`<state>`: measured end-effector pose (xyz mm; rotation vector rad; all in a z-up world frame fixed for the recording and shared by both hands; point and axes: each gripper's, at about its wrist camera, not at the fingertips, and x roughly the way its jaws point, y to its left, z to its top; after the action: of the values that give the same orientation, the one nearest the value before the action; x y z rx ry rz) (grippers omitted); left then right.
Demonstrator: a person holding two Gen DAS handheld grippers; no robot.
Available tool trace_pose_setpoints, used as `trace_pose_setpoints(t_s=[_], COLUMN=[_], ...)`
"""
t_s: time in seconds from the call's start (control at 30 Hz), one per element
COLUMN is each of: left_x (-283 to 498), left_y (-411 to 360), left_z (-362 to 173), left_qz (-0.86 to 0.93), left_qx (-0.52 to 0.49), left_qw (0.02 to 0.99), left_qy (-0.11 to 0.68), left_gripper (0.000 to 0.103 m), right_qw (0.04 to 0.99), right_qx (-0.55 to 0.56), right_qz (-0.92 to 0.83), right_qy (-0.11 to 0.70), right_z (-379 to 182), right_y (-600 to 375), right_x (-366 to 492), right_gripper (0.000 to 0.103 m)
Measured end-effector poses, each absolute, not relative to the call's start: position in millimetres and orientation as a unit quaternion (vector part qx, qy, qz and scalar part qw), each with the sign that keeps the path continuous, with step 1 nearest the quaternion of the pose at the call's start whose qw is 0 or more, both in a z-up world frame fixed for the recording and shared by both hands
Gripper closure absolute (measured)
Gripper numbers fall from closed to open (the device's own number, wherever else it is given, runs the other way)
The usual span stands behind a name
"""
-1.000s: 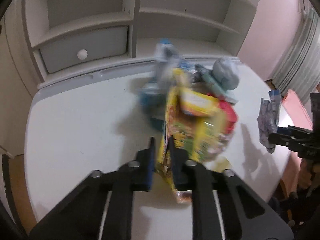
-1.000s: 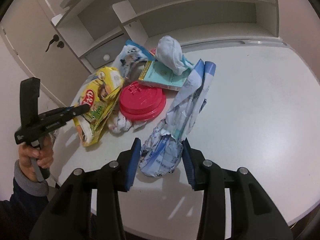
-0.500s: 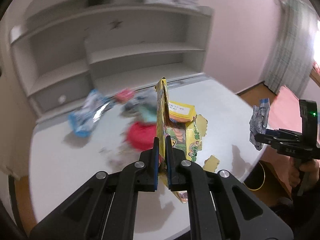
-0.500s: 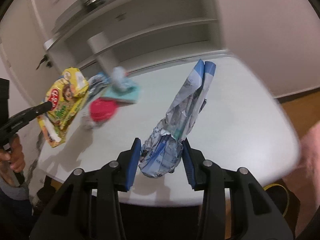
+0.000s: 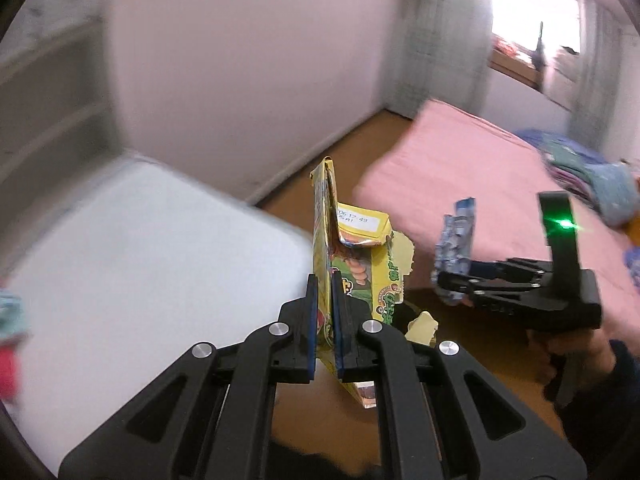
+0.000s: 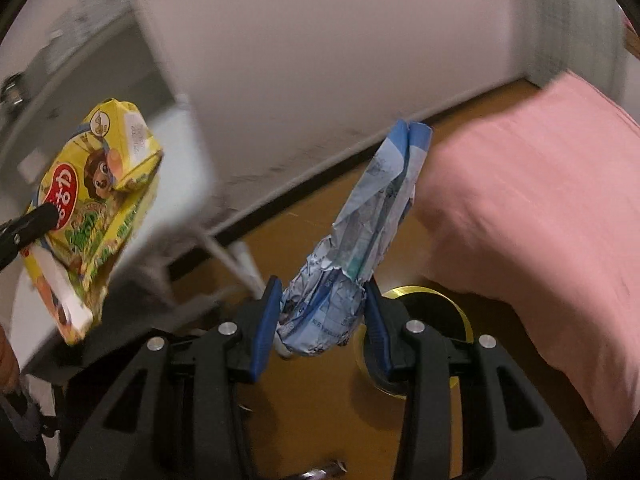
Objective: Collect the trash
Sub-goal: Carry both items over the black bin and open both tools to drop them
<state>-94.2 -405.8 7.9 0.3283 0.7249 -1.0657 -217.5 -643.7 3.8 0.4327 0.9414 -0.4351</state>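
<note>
Mostly blur: bench (image 5: 140, 248) and shelves smeared. Left tongs (image 5: 325, 320) pinch flattened, torn yellow snack carton (image 5: 352, 264) in the air. Right tongs (image 6: 322, 320) clamp crumpled blue-white wrapper (image 6: 360, 248) above a yellow-rimmed black bin (image 6: 448, 300), half hidden beside pink bed (image 6: 540, 208).

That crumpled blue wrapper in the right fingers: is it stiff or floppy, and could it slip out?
The crumpled blue wrapper probably holds its creased shape: it stands up unsupported above the right gripper. It looks light and thin. Slipping seems unlikely, since the fingers squeeze its bunched end.
</note>
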Motion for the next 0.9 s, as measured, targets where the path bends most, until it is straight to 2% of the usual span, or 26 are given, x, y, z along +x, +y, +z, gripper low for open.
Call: trace_pose_setpoints(t_s=[0.13,0.27,0.57,0.73,0.9], left_x=[-117,-112,-86,-91,-100], left_y=[-474,-520,-591,-595,-596], left_z=[-55,-121,-266,-306,-313], left_qz=[-0.515,-0.531,-0.494,-0.485,-0.486], left_qx=[0.186,0.197,0.225,0.247,0.253], left_qw=[0.760,0.721,0.696,0.692,0.686], left_qy=[0.348,0.399,0.470,0.474,0.479], left_gripper=[0.098,0.098,0.098,0.097,0.097], right_qw=[0.821,0.799,0.756,0.735,0.724], right_qx=[0.240,0.256,0.292,0.305,0.312], right_qz=[-0.237,-0.247,-0.240,-0.234,-0.228], right_qy=[0.460,0.485,0.534,0.558,0.572], right_z=[-31,-74,-178,-213,-235], right_y=[-681,-702,-732,-738,-741], right_x=[-248,-261,-255,-247,-253], right_gripper=[0.062,0.062,0.062,0.062,0.062])
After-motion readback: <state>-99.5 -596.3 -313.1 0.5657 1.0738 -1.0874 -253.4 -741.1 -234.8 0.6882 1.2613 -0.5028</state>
